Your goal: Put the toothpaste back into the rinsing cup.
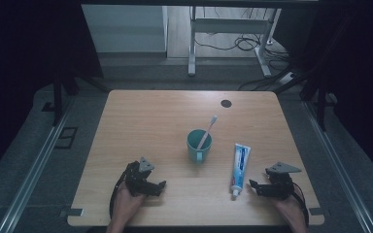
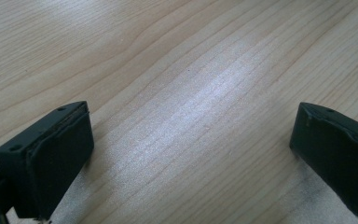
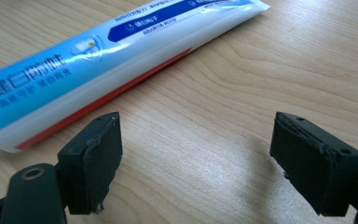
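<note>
Toothpaste tube (image 1: 240,167): lies flat on the table (image 1: 141,116), cap end toward me, just right of the cup; in my right gripper view (image 3: 121,60) it runs slantwise just beyond my left jaw, not between the jaws.
My right gripper (image 1: 257,187): rests low near the table's near edge, just right of the tube's cap end; jaws stand wide apart with bare wood between them (image 3: 196,154), gripping nothing.
Cup (image 1: 199,145): teal, upright near the middle of the table, between my two grippers and farther off.
Toothbrush (image 1: 207,131): stands in the cup, leaning right, head up.
My left gripper (image 1: 156,187): near the front edge, left of the cup, well apart from the tube; jaws wide (image 2: 191,154), only wood grain between them.
</note>
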`<state>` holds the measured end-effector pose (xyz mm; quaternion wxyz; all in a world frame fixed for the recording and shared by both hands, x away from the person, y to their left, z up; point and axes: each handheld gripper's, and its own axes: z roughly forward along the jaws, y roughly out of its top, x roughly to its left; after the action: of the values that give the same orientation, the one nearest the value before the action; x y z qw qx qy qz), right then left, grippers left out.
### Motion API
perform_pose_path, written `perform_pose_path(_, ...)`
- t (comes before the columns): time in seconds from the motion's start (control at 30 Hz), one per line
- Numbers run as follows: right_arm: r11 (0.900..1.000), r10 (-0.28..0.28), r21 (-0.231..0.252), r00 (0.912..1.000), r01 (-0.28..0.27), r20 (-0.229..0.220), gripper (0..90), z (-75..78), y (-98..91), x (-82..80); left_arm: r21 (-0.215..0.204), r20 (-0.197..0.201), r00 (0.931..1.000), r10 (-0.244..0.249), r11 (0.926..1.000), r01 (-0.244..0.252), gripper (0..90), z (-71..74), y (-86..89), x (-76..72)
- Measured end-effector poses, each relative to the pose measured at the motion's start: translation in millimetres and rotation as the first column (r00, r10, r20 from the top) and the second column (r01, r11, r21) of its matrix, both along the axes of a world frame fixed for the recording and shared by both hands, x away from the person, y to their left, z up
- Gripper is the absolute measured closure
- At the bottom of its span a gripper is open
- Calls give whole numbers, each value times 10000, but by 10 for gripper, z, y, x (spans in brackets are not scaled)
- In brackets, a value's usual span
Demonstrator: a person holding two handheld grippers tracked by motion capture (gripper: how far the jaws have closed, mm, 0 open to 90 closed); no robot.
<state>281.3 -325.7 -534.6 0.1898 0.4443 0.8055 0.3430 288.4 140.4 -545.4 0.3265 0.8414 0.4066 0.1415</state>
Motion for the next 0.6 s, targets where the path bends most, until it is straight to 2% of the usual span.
perform_pose_path(0.1,9994,-156,315,9997,162,-212,168,47,-3,-5,3,2,10000,-2,10000,2,0,0,0,0)
perform_pose_path(0.17,9982,-75,599,9994,96,-344,161,78,-9,-6,-1,4,10000,3,10000,-3,0,0,0,0)
perform_pose_path(0.27,9972,-45,744,9986,84,-524,169,110,3,-7,1,5,10000,7,10000,-7,0,0,0,0)
perform_pose_path(0.47,9951,151,983,9982,-93,-586,294,176,17,7,4,2,10000,30,10000,-30,0,0,-1,0)
perform_pose_path(0.6,9935,300,1114,9988,-254,-391,393,260,43,0,5,0,10000,47,10000,-47,0,1,-2,1)
